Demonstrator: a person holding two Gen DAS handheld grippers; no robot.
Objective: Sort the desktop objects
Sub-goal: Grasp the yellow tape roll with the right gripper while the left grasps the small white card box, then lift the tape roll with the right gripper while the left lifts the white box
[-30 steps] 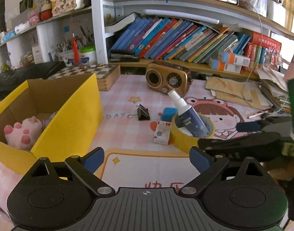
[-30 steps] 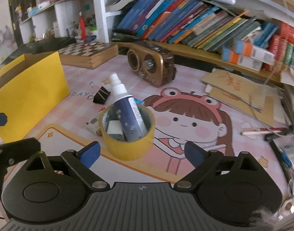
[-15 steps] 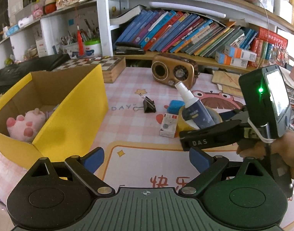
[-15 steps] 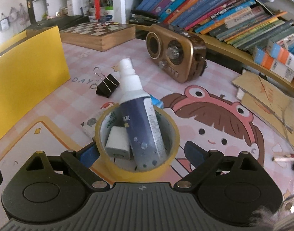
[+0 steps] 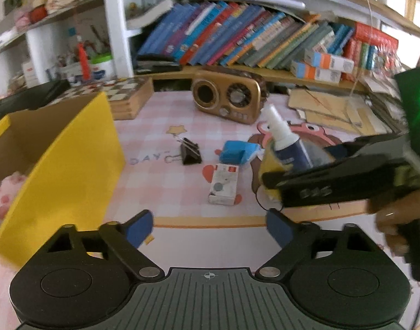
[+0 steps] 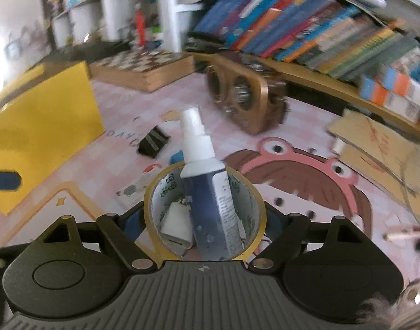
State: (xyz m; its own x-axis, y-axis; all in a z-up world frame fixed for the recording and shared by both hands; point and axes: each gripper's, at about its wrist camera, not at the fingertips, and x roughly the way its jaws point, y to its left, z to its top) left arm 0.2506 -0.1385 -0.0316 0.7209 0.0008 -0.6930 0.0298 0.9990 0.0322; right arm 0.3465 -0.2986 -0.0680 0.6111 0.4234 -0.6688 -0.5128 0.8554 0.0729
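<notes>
Yellow tape roll (image 6: pixel 204 214) | holds spray bottle (image 6: pixel 210 192) | binder clip (image 5: pixel 189 154) beside

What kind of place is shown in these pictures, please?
Probably a home study desk: a shelf packed with books, a cartoon desk mat, and a chessboard beside a retro radio.

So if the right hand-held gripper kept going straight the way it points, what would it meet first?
The yellow tape roll, already between its closing fingers, with the spray bottle standing inside it. Whether the pads touch yet is unclear.
</notes>
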